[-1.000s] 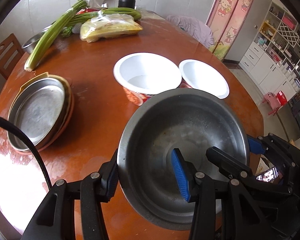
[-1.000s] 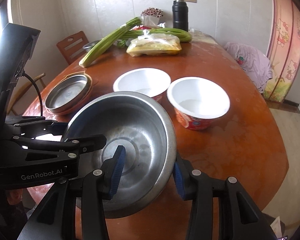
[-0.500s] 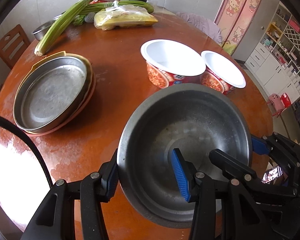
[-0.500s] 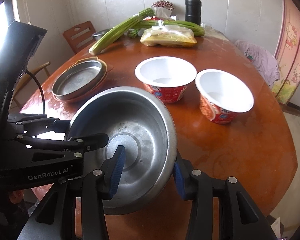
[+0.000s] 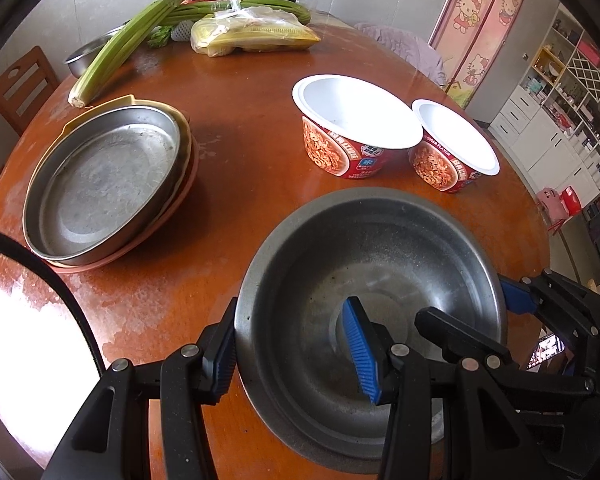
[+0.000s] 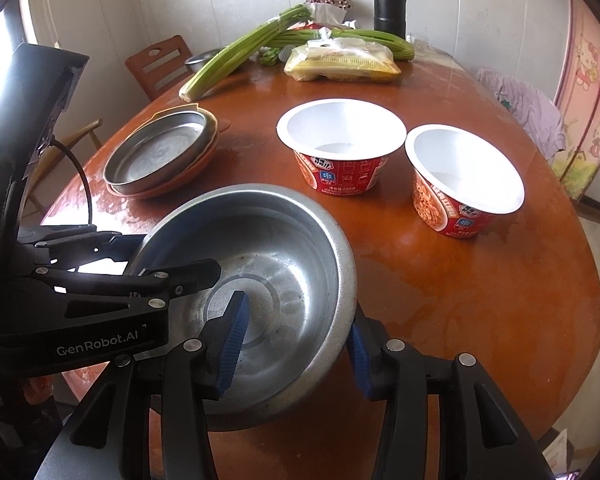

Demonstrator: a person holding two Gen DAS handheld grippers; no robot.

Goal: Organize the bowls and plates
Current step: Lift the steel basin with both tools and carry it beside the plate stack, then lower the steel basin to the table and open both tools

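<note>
Metal bowl [image 5: 380,280] on an orange table [image 5: 240,128], left gripper [image 5: 292,356] clamped on its near-left rim, right gripper [image 6: 296,344] straddling its right rim, jaws just easing apart, two paper bowls [image 6: 340,140] behind.

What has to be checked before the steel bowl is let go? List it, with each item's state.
1. Left claw straddles the rim of the steel bowl, one finger inside and one outside: ok.
2. Right claw straddles the opposite rim: ok. Whether its pads press the wall: cannot tell.
3. Bowl bottom resting on the table: cannot tell, the underside is hidden.
4. Bowl apart from the two instant-noodle cups: ok.
5. Bowl apart from the plate stack: ok.
6. Bowl empty: ok.
</note>
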